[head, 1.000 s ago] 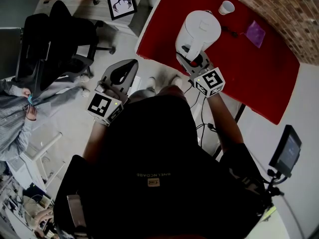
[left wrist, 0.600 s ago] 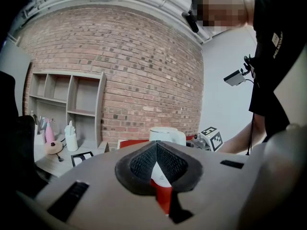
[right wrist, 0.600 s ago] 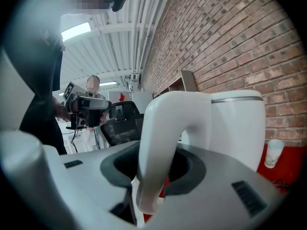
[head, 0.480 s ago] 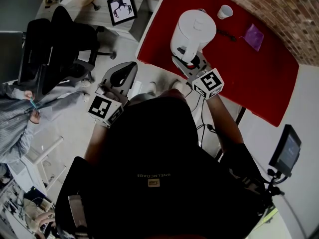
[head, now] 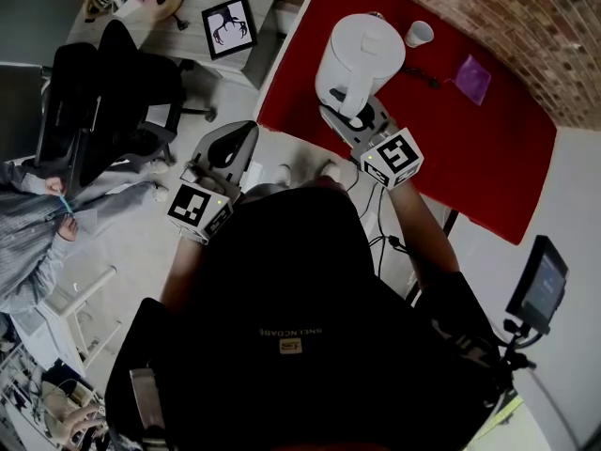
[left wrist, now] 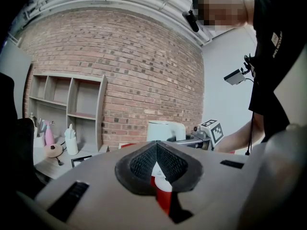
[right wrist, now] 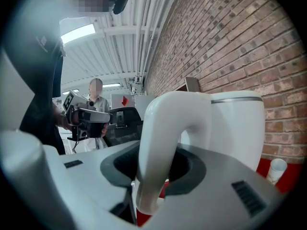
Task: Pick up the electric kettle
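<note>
While the left gripper (head: 244, 130) hangs clenched and empty short of the red table (head: 488, 158), off its near corner, the right gripper (head: 352, 116) grasps the white kettle (head: 362, 59) by its handle at the table's near edge, jaws clamped on either side of the curved grip. Whether the kettle's base touches the table cannot be told. Beyond it on the table sit a white cup (head: 419, 33) and a flat purple square (head: 472, 78). A brick wall (head: 507, 7) runs along the table's far side.
</note>
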Available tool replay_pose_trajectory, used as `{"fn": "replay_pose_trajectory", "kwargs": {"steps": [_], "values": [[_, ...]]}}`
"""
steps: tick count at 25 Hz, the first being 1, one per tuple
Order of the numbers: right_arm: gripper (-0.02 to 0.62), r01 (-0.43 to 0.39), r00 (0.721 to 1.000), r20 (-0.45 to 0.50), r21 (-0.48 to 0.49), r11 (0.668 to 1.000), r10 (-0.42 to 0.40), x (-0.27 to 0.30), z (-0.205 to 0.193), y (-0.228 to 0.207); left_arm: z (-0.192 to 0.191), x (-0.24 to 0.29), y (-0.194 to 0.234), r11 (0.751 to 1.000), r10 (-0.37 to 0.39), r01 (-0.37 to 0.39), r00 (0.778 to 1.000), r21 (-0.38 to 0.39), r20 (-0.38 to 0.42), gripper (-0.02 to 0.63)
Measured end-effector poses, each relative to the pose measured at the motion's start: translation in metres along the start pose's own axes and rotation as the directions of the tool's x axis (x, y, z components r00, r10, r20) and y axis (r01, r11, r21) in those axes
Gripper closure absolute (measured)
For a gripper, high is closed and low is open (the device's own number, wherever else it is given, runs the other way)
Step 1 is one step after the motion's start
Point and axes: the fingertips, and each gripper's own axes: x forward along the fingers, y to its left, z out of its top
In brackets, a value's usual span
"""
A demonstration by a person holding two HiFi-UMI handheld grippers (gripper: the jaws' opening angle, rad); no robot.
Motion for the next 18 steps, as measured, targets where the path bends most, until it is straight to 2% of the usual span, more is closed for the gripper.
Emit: {"fn": "replay_pose_trajectory", "kwargs": {"steps": [18], "values": [[0.463,-0.009,0.999,0.033,-0.067,0.998,0.011,-0.004,0.065,-0.009,0.017,0.015,0.003,1.000,-0.005,0.005,0.998,0.004,0.056,0.601]]}}
